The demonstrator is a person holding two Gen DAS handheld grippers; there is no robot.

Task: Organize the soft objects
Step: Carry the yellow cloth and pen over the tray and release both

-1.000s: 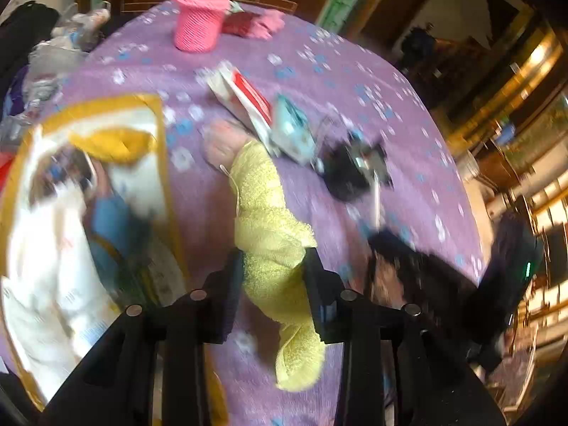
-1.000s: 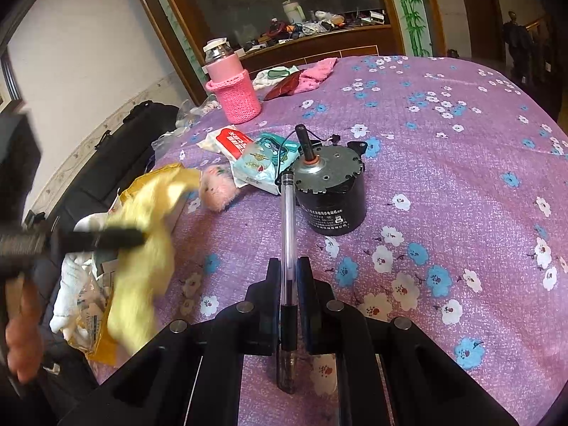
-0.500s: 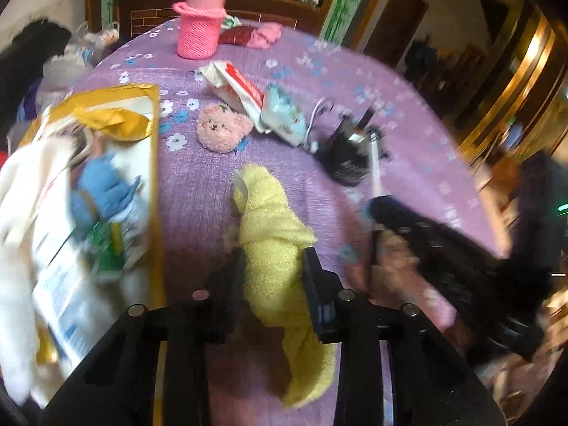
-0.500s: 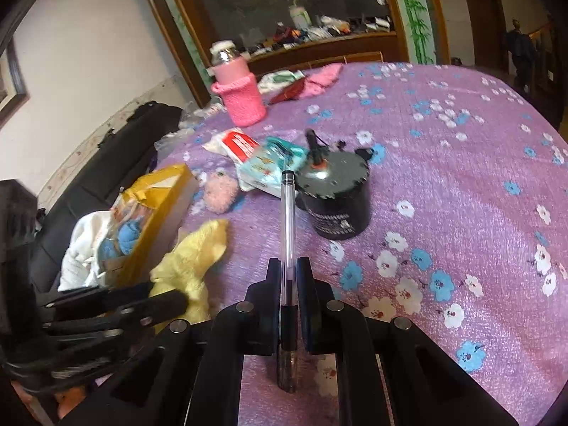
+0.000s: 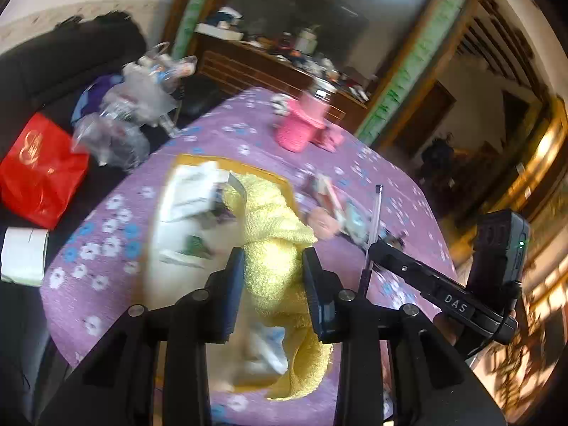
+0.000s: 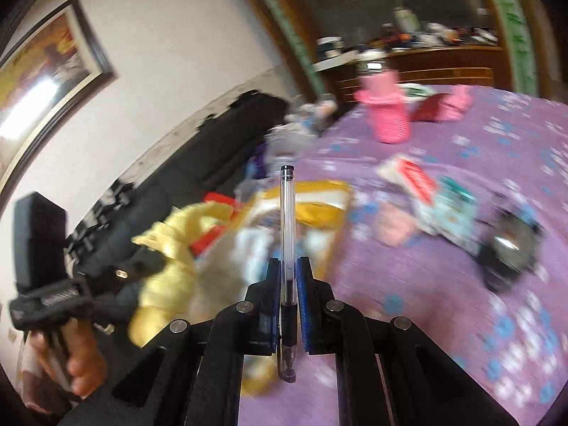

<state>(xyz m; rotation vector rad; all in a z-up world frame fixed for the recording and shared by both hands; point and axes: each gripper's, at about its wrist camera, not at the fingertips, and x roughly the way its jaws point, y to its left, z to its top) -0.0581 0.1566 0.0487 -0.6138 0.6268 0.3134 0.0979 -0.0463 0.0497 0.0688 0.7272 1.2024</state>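
A cluttered living room, with a dark sofa along the wall and a round table under a purple flowered cloth (image 5: 220,135). The left gripper (image 5: 273,273) is clamped on a yellow towel (image 5: 273,220), whose long axis runs away from the jaws and droops below them. Straight under and just ahead of that gripper lies the open yellow-edged bag (image 5: 184,213), already holding pale soft things, so the towel hangs over its mouth; I judge the drop needs only a release, with the left hand plainly the nearer one. The right gripper (image 6: 287,277) is closed tight on a clear pen (image 6: 287,213) standing upright between its jaws, and it sits just right of the left one, close enough to crowd it. Beyond the bag, to the right, a small pink plush (image 6: 396,229) lies on the cloth beside some packets (image 6: 433,191) and a black motor (image 6: 511,248). Farther off stands a pink knitted bottle cover (image 5: 301,127). Nothing stands between towel and bag.
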